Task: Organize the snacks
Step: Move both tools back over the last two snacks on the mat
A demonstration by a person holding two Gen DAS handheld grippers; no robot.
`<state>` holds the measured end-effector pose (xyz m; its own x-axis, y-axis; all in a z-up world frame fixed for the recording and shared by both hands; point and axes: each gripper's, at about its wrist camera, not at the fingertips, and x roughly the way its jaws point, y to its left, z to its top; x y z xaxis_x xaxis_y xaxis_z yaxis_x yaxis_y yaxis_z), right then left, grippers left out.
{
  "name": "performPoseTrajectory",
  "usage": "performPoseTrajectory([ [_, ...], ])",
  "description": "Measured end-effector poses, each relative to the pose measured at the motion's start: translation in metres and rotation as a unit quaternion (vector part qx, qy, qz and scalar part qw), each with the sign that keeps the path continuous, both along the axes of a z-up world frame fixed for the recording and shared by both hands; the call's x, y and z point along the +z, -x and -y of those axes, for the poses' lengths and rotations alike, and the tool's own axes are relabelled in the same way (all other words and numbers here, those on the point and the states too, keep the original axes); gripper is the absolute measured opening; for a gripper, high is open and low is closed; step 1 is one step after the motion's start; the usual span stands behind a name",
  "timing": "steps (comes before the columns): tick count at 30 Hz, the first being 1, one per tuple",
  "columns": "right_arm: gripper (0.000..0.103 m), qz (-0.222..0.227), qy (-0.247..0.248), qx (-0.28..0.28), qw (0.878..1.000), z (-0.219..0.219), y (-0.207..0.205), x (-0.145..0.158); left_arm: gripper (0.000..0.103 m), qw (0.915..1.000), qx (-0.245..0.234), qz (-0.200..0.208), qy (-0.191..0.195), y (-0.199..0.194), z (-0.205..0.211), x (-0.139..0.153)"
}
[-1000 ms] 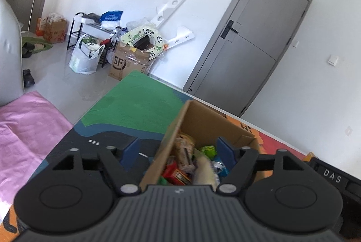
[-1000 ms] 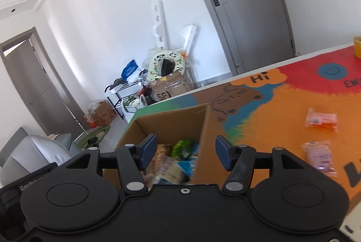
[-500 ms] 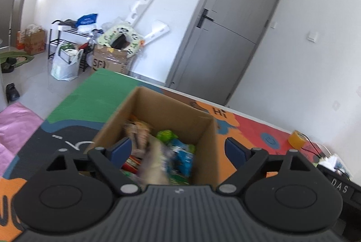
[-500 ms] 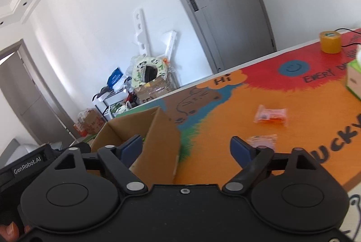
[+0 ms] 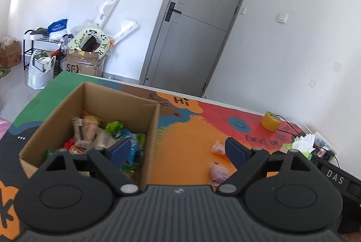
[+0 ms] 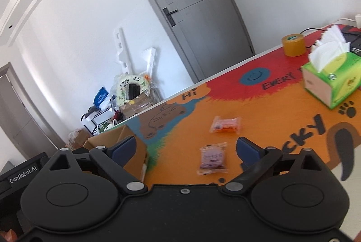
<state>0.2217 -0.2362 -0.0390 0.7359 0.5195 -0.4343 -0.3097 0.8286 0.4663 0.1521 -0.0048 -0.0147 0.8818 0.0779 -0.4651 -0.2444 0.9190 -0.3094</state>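
Snack packets lie loose on the colourful surface (image 6: 282, 106): an orange packet (image 6: 225, 125) farther off and a pink packet (image 6: 212, 158) just ahead of the right gripper (image 6: 186, 148), between its wide-open, empty jaws. Left gripper (image 5: 178, 148), also wide open and empty, straddles the right wall of the snack-filled cardboard box (image 5: 117, 99).

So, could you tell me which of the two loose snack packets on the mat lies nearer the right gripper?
The pinkish-purple packet, just ahead of the open right gripper. The orange packet lies farther off, toward the tissue box.
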Motion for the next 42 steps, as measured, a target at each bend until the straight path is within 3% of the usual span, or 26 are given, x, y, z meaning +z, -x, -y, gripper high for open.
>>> performPoseTrajectory([
  [19, 0.096, -0.014, -0.025, -0.049, 0.998, 0.076, -0.018, -0.023, 0.089, 0.9993, -0.031, -0.019, -0.008, -0.042, 0.062, -0.020],
  [37, 0.095, -0.049, -0.013, -0.065, 0.997, 0.082, -0.041, -0.057, 0.086, 0.9949, -0.043, -0.088, -0.025, -0.099, 0.093, -0.075],
  [42, 0.095, -0.058, -0.014, -0.070, 0.996, 0.082, -0.047, -0.065, 0.078, 0.9927, -0.048, -0.105, -0.033, -0.114, 0.101, -0.091],
])
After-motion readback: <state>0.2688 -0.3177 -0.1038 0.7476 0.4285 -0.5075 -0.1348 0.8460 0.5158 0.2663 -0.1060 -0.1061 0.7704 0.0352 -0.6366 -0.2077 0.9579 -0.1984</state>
